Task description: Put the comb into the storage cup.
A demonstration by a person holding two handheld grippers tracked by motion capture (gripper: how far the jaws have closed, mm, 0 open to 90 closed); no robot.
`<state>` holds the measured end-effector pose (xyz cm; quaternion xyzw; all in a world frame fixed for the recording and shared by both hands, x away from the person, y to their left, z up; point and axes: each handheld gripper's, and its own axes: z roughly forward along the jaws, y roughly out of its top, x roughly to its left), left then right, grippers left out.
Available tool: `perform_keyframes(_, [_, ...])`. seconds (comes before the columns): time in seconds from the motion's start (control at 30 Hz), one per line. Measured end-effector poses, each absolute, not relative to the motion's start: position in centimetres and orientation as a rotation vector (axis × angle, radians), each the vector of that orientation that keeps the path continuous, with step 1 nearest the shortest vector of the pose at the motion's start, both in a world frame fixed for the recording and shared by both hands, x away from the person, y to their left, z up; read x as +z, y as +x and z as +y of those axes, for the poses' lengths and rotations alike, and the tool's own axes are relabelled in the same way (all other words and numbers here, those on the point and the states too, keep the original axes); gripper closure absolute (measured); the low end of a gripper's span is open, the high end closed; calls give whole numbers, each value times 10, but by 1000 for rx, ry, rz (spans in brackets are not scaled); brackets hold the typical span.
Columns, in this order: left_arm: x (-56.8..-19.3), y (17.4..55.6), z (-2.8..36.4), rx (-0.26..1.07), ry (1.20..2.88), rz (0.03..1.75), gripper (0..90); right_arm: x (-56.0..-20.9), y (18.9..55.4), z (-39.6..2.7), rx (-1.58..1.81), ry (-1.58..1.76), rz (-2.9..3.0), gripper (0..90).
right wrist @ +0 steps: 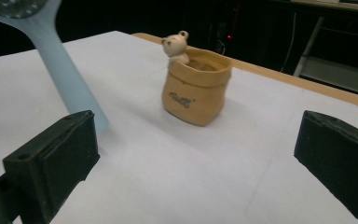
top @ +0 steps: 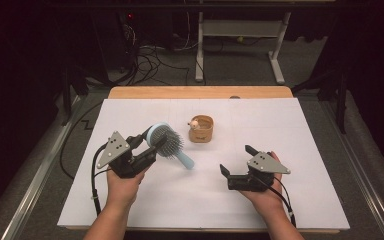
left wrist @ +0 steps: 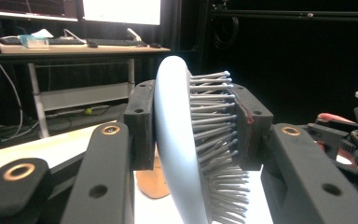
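Left gripper (top: pixel 149 149) jaws clamp blue hairbrush (top: pixel 166 142) head, back against one pad, bristles against other, handle slanting toward table. Right gripper (top: pixel 236 161) jaws wide apart, nothing between; tan pot (right wrist: pixel 196 87) ahead.

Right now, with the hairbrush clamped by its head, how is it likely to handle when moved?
The hairbrush looks like rigid plastic, so it probably stays stiff. The left tool presses one pad on springy bristles, so the grip may give slightly. Its long handle sticks out unsupported, so it could pivot if bumped.
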<state>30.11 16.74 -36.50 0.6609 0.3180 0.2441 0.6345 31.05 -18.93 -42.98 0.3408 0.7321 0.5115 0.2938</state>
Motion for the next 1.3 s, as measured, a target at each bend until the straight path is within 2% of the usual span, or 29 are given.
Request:
perform_keyframes(0.73, [-362, 301, 199, 637, 1476, 787, 583, -440, 309, -254, 1315, 1063, 1858, 3])
perform_keyframes(1.3, [-362, 300, 207, 659, 1467, 807, 582, -446, 298, -281, 1284, 1127, 1826, 3])
